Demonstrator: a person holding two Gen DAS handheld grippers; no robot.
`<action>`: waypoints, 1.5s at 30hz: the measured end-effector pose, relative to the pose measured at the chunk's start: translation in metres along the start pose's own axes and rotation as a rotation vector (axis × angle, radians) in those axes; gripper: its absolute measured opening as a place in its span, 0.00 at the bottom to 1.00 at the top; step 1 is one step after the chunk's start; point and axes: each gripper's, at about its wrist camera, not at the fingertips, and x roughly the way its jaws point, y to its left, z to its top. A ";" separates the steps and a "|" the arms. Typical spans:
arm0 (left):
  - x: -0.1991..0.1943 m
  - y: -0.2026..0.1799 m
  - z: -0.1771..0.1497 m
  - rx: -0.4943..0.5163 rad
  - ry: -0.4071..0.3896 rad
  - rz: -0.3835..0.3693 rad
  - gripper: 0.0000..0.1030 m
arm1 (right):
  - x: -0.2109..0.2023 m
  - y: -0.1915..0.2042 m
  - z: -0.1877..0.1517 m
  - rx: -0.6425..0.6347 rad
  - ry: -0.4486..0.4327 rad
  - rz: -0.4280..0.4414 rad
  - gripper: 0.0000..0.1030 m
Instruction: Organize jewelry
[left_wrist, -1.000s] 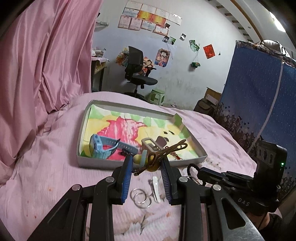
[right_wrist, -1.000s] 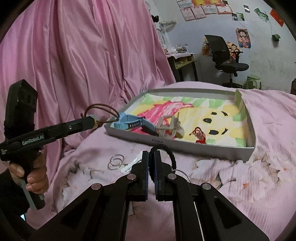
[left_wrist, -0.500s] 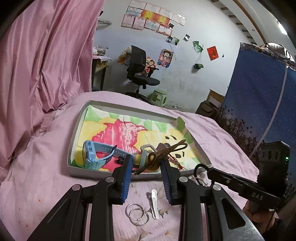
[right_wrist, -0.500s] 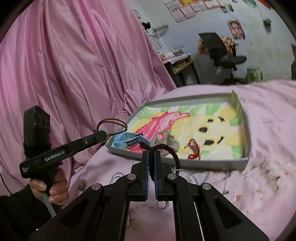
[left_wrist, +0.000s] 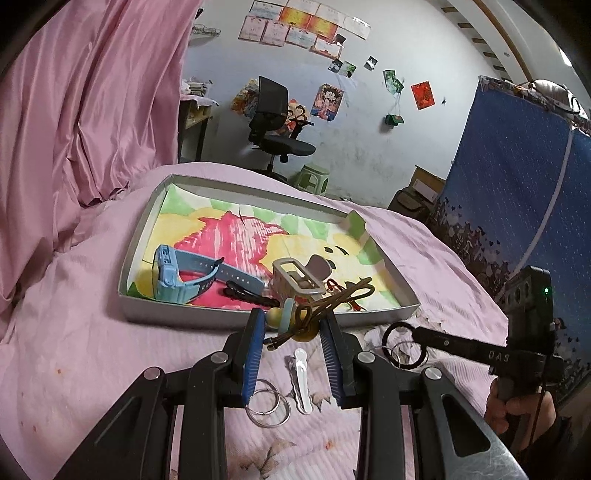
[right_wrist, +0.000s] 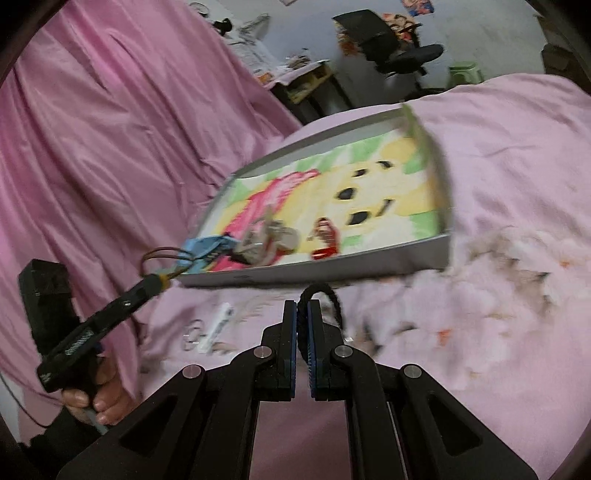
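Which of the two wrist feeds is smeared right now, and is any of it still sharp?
Right wrist view: motion-smeared, tray and bedspread streaked, only the right gripper and its black braided loop sharp. Left wrist view: sharp throughout, blue watch and silver rings crisp, edges bowed by the fisheye.

Your tray (left_wrist: 147, 221), grey-walled with a cartoon-print liner, lies on the pink bedspread. Inside it lie a blue watch (left_wrist: 177, 273), a black hair clip (left_wrist: 247, 295) and a beige watch case (left_wrist: 299, 280). A brown cord with beads (left_wrist: 314, 306) hangs above the near wall. Two silver rings (left_wrist: 267, 404) and a white clip (left_wrist: 301, 380) lie outside; a black braided loop (left_wrist: 402, 345) is held above the bedspread.
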 end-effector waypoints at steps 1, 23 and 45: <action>0.000 0.000 -0.001 0.001 0.002 0.000 0.28 | -0.002 -0.002 0.001 0.004 -0.009 -0.014 0.05; -0.007 0.004 -0.003 -0.008 0.008 0.005 0.28 | 0.005 0.044 -0.013 -0.169 0.048 0.013 0.05; -0.007 0.007 -0.033 -0.029 0.056 -0.007 0.28 | -0.007 0.034 -0.041 -0.267 0.115 -0.250 0.27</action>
